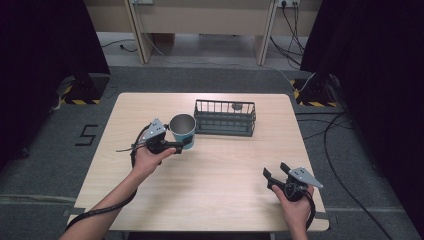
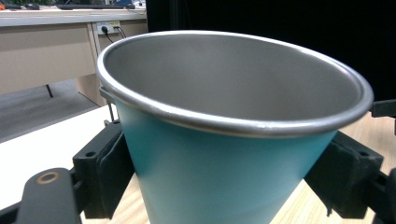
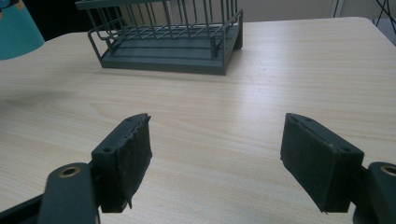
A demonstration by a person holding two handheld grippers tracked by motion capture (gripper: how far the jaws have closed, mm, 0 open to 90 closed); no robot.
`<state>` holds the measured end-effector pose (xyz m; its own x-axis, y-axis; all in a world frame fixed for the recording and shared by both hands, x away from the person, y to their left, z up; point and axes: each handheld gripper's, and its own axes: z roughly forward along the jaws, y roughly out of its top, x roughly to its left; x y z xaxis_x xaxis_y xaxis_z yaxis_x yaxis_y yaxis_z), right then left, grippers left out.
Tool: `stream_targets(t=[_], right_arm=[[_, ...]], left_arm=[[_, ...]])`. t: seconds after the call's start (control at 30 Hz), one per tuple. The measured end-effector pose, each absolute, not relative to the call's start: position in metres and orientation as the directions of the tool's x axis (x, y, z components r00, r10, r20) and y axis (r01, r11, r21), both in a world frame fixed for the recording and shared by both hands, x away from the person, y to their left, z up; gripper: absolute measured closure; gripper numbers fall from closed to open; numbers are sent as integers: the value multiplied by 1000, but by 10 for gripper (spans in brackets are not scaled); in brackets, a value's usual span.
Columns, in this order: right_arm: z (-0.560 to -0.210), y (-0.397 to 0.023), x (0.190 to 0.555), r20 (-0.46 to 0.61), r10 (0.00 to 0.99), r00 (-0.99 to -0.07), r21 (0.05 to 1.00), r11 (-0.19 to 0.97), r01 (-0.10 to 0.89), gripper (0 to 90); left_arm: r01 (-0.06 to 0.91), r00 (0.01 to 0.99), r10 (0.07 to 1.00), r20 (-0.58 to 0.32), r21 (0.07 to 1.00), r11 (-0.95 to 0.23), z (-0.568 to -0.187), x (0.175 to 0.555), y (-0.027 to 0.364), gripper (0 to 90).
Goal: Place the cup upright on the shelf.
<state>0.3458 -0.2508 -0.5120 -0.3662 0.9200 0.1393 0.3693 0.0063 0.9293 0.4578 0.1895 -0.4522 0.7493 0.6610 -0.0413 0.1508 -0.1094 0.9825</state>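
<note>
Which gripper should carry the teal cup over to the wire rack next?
Left. The left gripper already has its fingers on both sides of the teal cup, beside the wire rack. The right gripper is open, farther off.

The left gripper [image 1: 172,146], held in the left hand [image 1: 148,161] mid-table, seems clamped, jaws pressing inward. The right gripper [image 1: 274,172], in the right hand [image 1: 295,207] near the front edge, has jaws spread wide.
</note>
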Motion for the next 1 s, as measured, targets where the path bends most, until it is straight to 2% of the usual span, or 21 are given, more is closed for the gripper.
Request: stream_targets(t=[1.0], right_arm=[[-512, -250, 346, 131, 920, -368, 930, 15, 368, 257]], left_arm=[[126, 762, 647, -21, 985, -117, -434, 474, 168, 161]])
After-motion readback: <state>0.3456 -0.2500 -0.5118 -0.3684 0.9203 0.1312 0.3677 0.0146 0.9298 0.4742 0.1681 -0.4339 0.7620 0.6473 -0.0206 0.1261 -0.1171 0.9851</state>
